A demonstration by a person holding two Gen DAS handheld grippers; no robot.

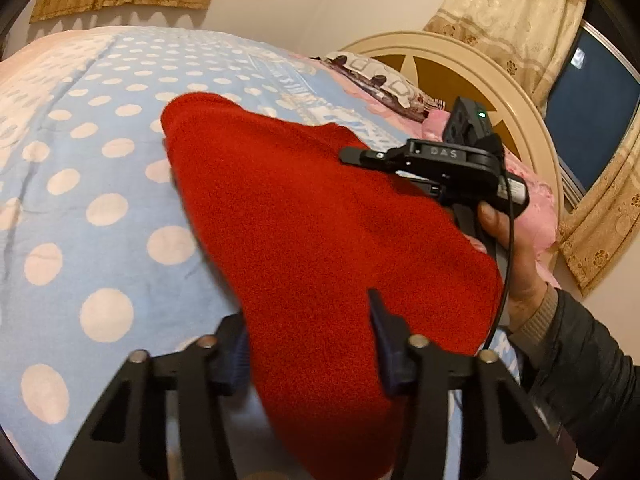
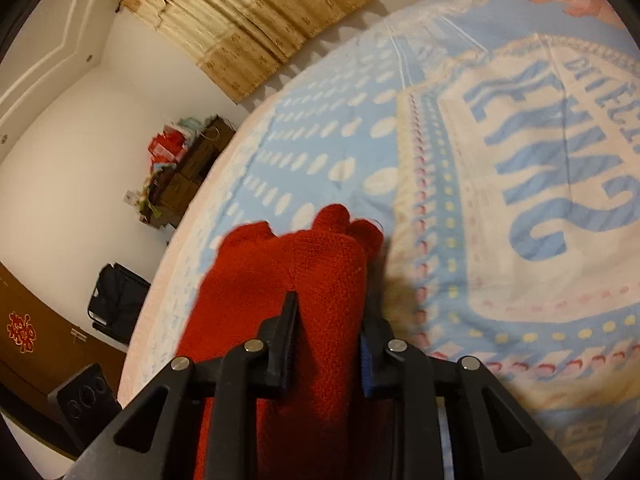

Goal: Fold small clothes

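Both grippers hold the red cloth over the bedspread: left gripper pinches its near edge, right gripper clamps a bunched fold.

A plain red knitted garment is lying on a light blue bedspread that is showing white polka dots and, in the right wrist view, blue lettering on cream. Beige floral-patterned curtains are hanging behind.

Lay on the bed: glove, left gripper at its near end, right gripper at its right, headboard behind.
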